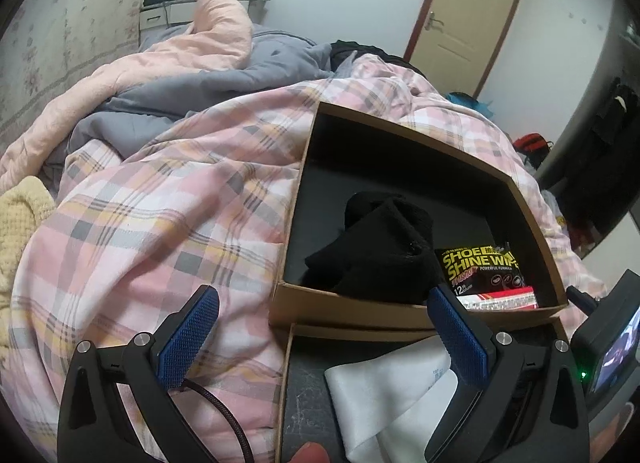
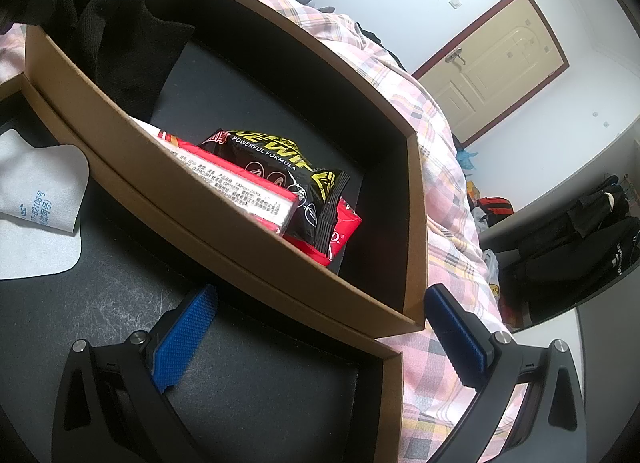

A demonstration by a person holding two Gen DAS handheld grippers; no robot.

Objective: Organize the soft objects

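A brown cardboard box with a black inside sits on the plaid bedcover. In it lie black socks, a black-and-yellow shoe wipes pack and a red-and-white packet. My left gripper is open and empty, just before the box's near wall. In the right wrist view the same box holds the socks, the wipes pack and red packets. My right gripper is open and empty, over the box lid beside the box's near corner.
The lid holds a white cloth bag, also in the right wrist view. A pink plaid quilt, a grey blanket, a peach blanket and a yellow knit lie on the bed. A door stands behind.
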